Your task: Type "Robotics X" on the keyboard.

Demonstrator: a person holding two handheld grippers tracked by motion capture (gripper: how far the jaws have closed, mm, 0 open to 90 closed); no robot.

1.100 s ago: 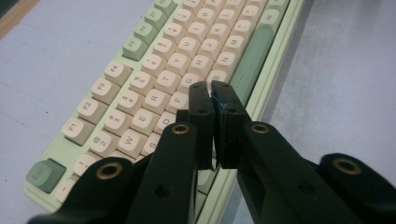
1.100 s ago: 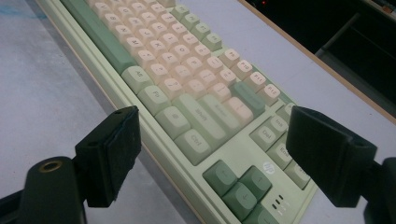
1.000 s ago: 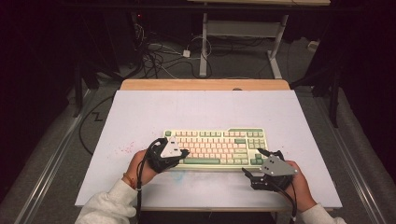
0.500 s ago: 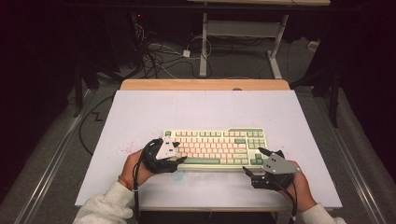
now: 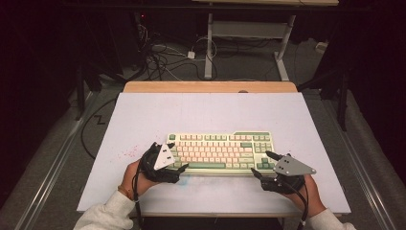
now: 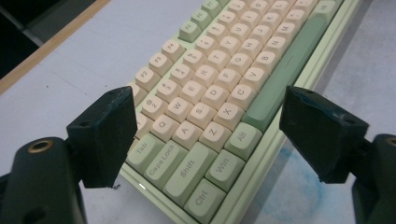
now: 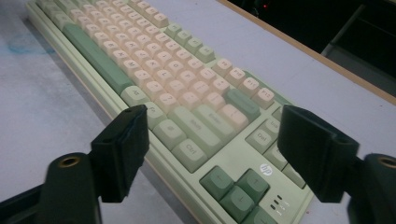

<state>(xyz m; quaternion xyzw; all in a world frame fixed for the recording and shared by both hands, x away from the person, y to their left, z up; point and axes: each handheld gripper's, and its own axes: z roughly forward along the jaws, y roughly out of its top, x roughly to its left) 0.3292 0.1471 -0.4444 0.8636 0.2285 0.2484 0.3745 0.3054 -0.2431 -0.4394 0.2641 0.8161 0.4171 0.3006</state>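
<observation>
With both grippers, left [image 5: 178, 162] just opening and right [image 5: 259, 165] closing slightly but empty, I straddled the ends of the green keyboard [image 5: 220, 151] near the table's [image 5: 201, 112] front, which probably needed clamping next.

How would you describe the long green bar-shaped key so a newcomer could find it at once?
Start at the pale green plastic keyboard on the white table. Look along its front row, nearest the person. The space bar is the darker green key there, far longer than any neighbour and unmarked.
</observation>
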